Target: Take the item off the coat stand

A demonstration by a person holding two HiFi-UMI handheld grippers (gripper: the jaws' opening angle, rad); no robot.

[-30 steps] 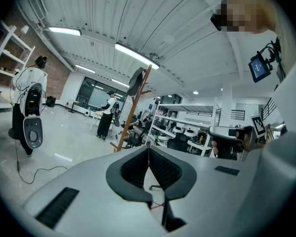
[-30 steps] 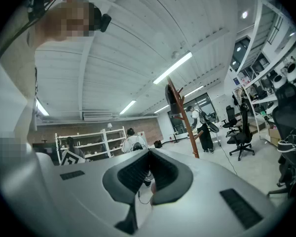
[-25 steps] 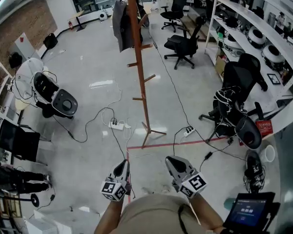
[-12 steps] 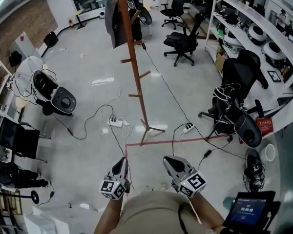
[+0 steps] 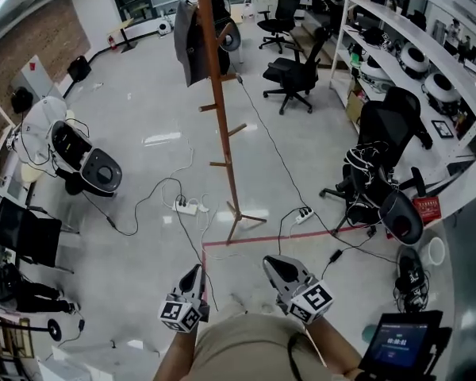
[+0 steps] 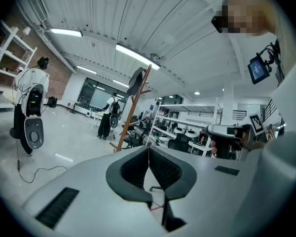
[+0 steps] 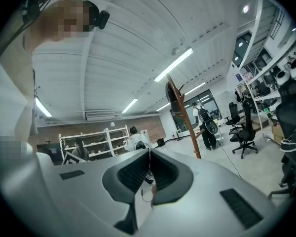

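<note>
Far across the floor in the head view, the wooden coat stand (image 5: 224,133) carries a dark jacket (image 5: 190,42) on its top pegs, well apart from both tools. Left gripper (image 5: 195,271) and right gripper (image 5: 271,262) sit low by the body, likely because the person is only approaching. Left gripper view: jaws fully together, nothing held. Right gripper view: jaws together too, empty, aimed toward the stand.

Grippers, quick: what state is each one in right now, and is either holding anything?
Left gripper: closed, jaws together, nothing held.
Right gripper: closed, jaws together, nothing held.
</note>
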